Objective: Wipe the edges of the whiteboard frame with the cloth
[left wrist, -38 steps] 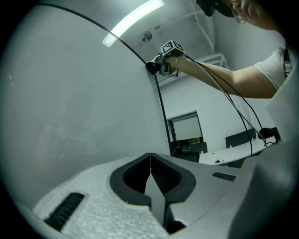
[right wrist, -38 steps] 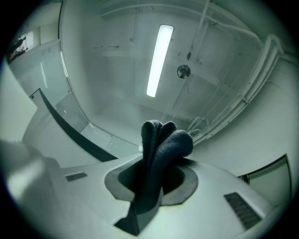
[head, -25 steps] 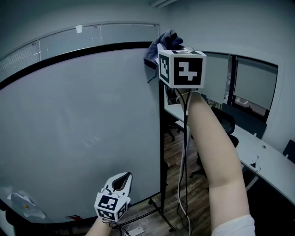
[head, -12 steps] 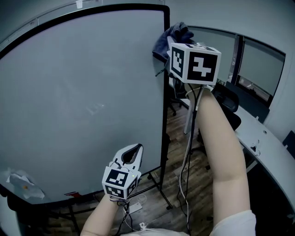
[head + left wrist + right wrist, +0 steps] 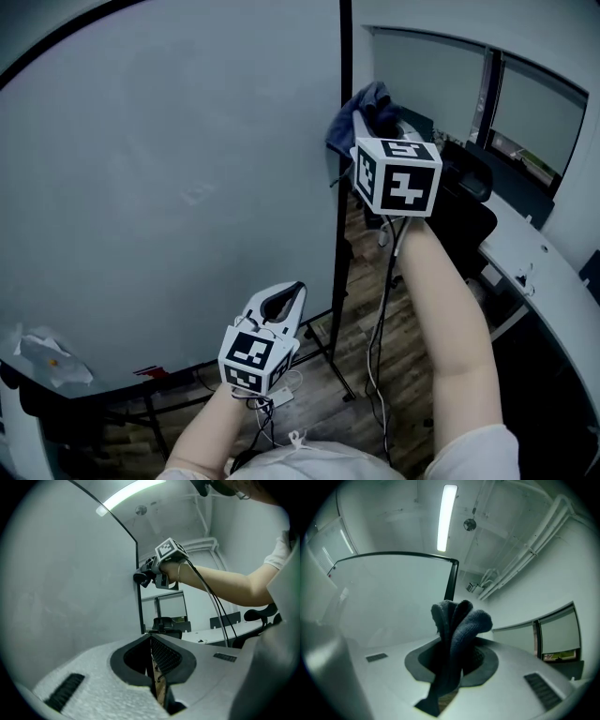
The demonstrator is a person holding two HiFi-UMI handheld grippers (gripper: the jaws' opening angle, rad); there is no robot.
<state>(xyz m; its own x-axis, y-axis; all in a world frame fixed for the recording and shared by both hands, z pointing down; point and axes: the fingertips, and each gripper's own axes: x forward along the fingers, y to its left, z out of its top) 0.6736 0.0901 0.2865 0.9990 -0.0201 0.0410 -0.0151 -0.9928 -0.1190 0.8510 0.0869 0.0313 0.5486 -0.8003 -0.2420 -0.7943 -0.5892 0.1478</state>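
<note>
Currently clamping the right tool [image 5: 364, 129] onto a dark blue cloth [image 5: 354, 112], pinching its bunched middle between the jaws, with folds bulging out past the tips and a tail hanging down on the near side, as seen in the right gripper view. Pressing that cloth against the black whiteboard frame [image 5: 343, 206] on its right vertical edge, some way below the top corner, reaching up and forward with the bare arm [image 5: 450, 309]. Holding the left tool [image 5: 284, 302] lower and nearer the body, in front of the whiteboard [image 5: 169, 187], near the frame's lower stretch without touching it, and pointing upward. Showing jaws drawn fully together in the left gripper view, gripping nothing. Standing over a wooden floor [image 5: 356, 375], with a long pale desk [image 5: 539, 281] and a dark office chair [image 5: 464, 202] off to the right. Trailing cables [image 5: 375, 356] down from the right tool.
</note>
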